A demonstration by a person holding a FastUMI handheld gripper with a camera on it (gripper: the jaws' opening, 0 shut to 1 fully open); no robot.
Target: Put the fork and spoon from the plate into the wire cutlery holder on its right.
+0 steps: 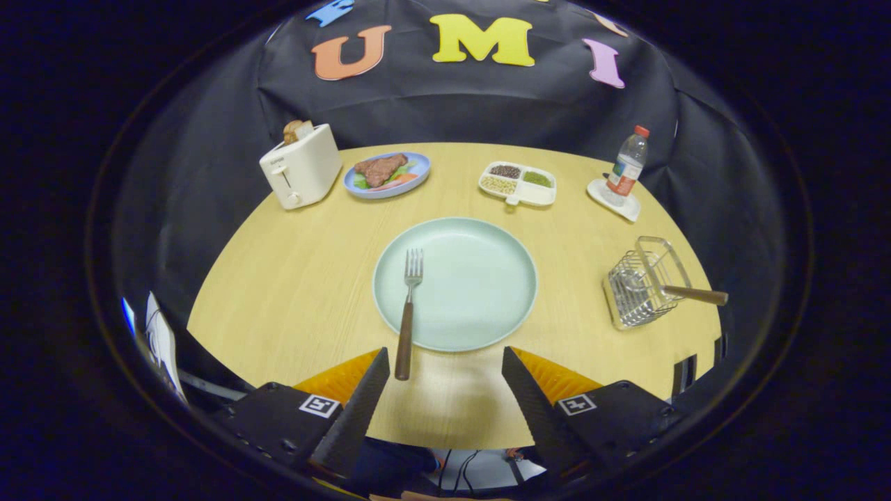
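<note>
Gripper view. The gripper [445, 358] hangs above the near edge of the round wooden table [278, 278], fingers spread wide and pinching nothing; bare tabletop shows between them.

Plate [473, 278], pale green, sits just ahead of the fingers at 12 o'clock. The fork [408, 313] lies along the plate's left side, tines up on the plate toward 12 o'clock, and its brown handle runs over the near rim onto the table. The handle end stops just beside the left fingertip, apart from it.

Wire cutlery holder [639, 282] stands at 2 o'clock from the gripper, right of the plate and well apart from it. The spoon [686, 293] is already in it, bowl down inside the wires, brown handle sticking out over the rim toward 3 o'clock.

Far side of the table, beyond the plate: toaster [301, 167] with bread in its slot at 11 o'clock; blue dish of food [387, 175] just right of it; white divided tray [518, 183] with three fillings at 1 o'clock; water bottle [628, 167] upright on a white coaster [623, 205] further right.
</note>
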